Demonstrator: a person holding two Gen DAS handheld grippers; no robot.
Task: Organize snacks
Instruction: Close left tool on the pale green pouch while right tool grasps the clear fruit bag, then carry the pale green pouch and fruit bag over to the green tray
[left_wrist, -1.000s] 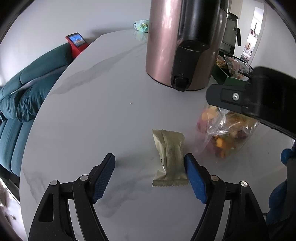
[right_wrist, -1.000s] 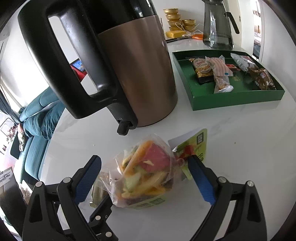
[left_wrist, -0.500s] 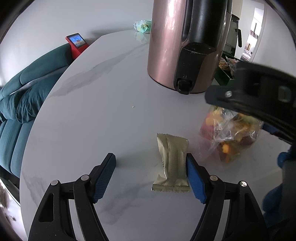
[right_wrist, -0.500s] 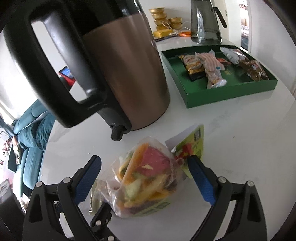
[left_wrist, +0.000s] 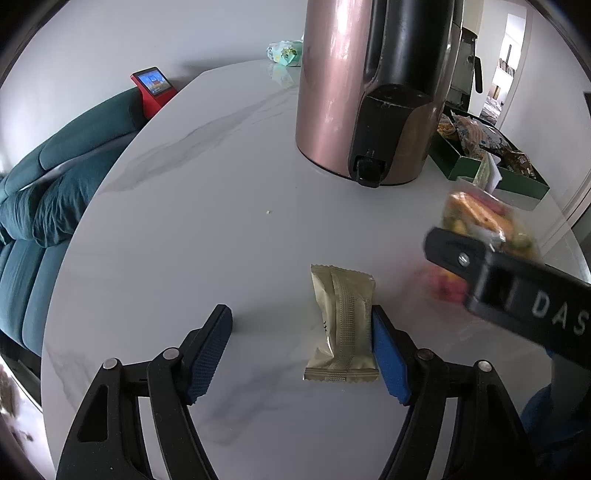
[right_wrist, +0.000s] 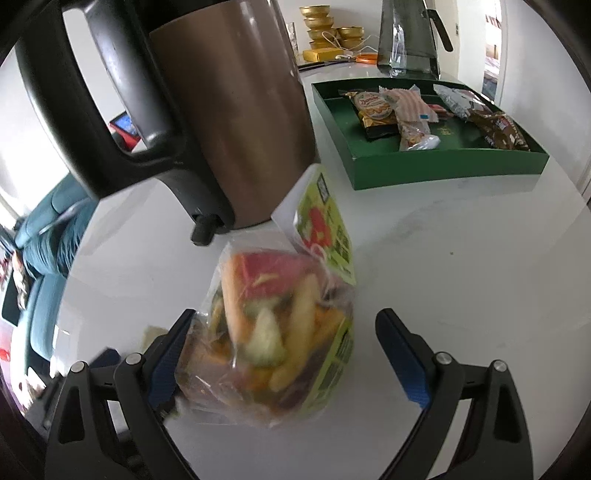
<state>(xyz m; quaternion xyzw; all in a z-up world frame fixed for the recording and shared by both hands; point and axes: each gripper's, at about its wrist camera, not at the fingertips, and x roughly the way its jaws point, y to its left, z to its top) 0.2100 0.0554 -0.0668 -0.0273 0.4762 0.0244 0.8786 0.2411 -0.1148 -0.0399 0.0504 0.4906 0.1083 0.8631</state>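
Green tray (right_wrist: 443, 170) ahead of right claw (right_wrist: 284, 354) already holding several snacks, clear mixed-snack bag (right_wrist: 273, 332) between its spread jaws, ungripped, gold packet (left_wrist: 341, 325) against right pad of closing left claw (left_wrist: 301, 350), both unsorted.

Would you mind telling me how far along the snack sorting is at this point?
Done: several wrapped snacks already lie in the green tray. In hand: the left gripper is closing around the gold packet, one pad touching it, the other clear; the clear bag of mixed snacks sits between the right gripper's open jaws, seemingly lifted. Left: both still need to reach the tray.
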